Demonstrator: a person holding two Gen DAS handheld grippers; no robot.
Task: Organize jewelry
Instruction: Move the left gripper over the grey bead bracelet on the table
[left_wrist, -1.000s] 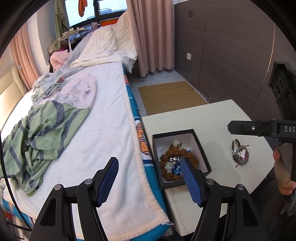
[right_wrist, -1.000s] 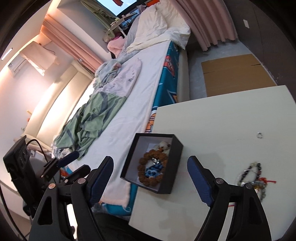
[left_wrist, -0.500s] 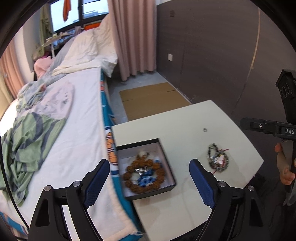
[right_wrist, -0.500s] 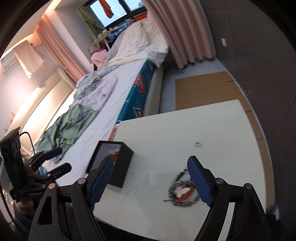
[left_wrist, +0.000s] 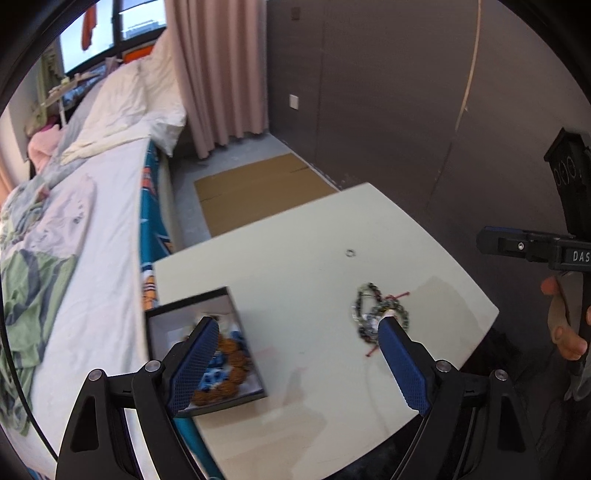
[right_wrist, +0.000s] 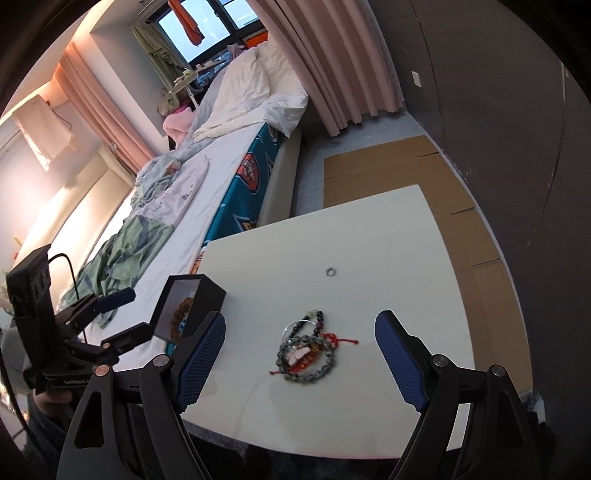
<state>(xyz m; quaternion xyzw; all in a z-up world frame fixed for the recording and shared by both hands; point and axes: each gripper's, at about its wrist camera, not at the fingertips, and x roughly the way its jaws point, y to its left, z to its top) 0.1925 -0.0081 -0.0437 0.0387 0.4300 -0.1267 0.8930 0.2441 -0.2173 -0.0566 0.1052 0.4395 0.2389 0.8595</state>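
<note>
writing: only legible text is "DAS" in white on the right gripper (left_wrist: 532, 247) body, cut off at the picture edge; print on the left gripper's body in the right wrist view too small to read
table: white table (right_wrist: 388, 258), the landmark for everything below; rounded corners, one side butted against the bed (right_wrist: 221, 173)
box: black jewelry box (left_wrist: 207, 350), open top, white lining, at the table's bed-side edge near the front corner; one side sits right at the rim
box contents: brown bead bracelet (left_wrist: 231, 354) ringed around something blue; blurred, no more detail
loose pile: tangle of bead bracelets (right_wrist: 306, 354) with red cord, on the table's front half, well apart from the box
ring: small metal ring (right_wrist: 330, 272), alone near the table's middle, beyond the pile
left tongs: left gripper (left_wrist: 295, 365) wide open, nothing held; box under one finger, edge of the pile just behind the other fingertip, bare table between
right tongs: jaws wide and opening, nothing gripped; in the right wrist view the pile lies on the table between the blue pads (right_wrist: 201, 362), touching neither
hand: fingers of a hand (left_wrist: 561, 321) around the right gripper's handle, off the table's front corner
free room: bare tabletop all round the ring and between box and pile; far half of the table bare
surroundings: flat cardboard (right_wrist: 388, 173) on the floor past the table's far edge; dark wall panel on the side opposite the bed; pink curtain (left_wrist: 218, 70) further back
obstructions: the box wall is the only raised thing on the table
</note>
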